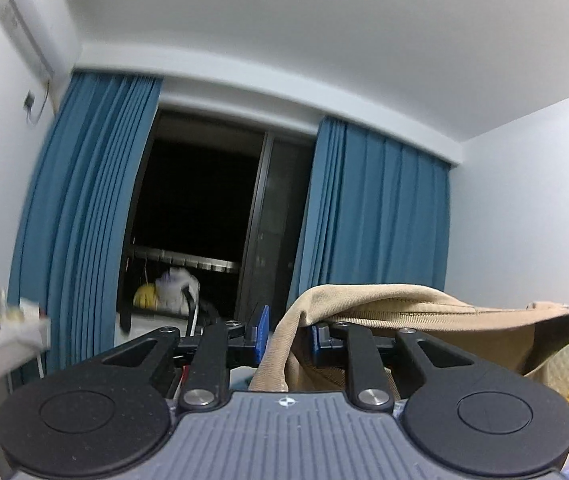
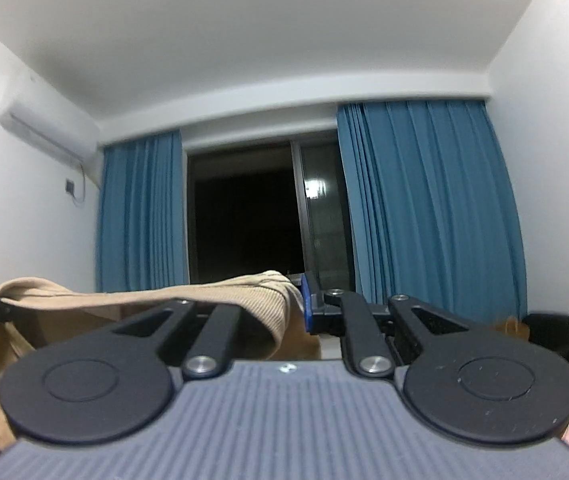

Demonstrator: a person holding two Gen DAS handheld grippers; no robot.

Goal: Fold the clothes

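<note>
White walls and a white ceiling framed both views, with blue curtains (image 1: 368,216) drawn to either side of a dark window (image 1: 196,216) straight ahead of the jaws. An air conditioner (image 1: 24,28) sat high on the wall up and to the left of them.

Both cameras pointed upward, toward the ceiling line. The beige garment (image 1: 384,304) hung between the 2 tools.

On the left gripper (image 1: 286,332), the jaws were only partly closed, with cloth running through the gap. The blue pad on the left side stood bare, while the garment draped over the pad on the right side and spread away to the right. Whether the pads actually pinched the cloth could not be told. At the right edge, past the cloth, a black part of the other tool showed.

On the right gripper (image 2: 294,308), the garment (image 2: 212,292) lay over the left finger and hid it, reaching up to the blue pad (image 2: 307,304) on the right side. The jaws looked nearly pressed together on the fabric edge, though the contact itself was covered. From there the cloth stretched left and sagged below the tool.

A cluttered shelf (image 1: 0,320), blurred, sat far left of the left jaws.
</note>
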